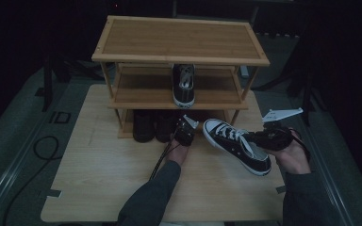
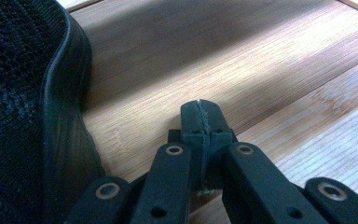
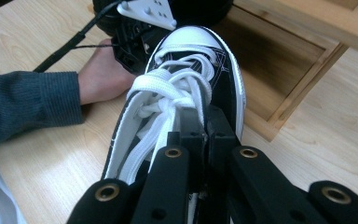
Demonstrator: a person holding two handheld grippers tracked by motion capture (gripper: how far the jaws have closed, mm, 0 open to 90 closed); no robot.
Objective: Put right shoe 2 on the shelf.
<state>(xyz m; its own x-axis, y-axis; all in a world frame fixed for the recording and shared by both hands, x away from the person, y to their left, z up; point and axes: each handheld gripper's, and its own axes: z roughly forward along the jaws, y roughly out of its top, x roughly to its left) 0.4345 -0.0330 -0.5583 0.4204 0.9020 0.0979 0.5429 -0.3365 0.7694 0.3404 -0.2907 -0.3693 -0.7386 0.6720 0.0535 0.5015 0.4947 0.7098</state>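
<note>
Sneaker (image 1: 235, 143) w/o legible brand, clamped in right gripper (image 1: 259, 138) jaws; left gripper (image 1: 185, 134) jaws clenched, empty.

Wooden shoe rack (image 1: 179, 40); sneaker (image 1: 183, 84) on middle shelf; dark shoes (image 1: 152, 126) below.

— Where does each camera sit?

— One hangs high behind me, facing forward and down over the pale wooden table (image 1: 99, 188) and three-tier bamboo shoe rack (image 1: 179, 37). One rides my left gripper (image 2: 200, 112), close above bamboo boards.

— And the third?

— On my right gripper (image 3: 200, 126), very near the black-and-white laced canvas sneaker (image 3: 191, 70). It shares that sneaker, beyond my fingertips, with the high view.
</note>
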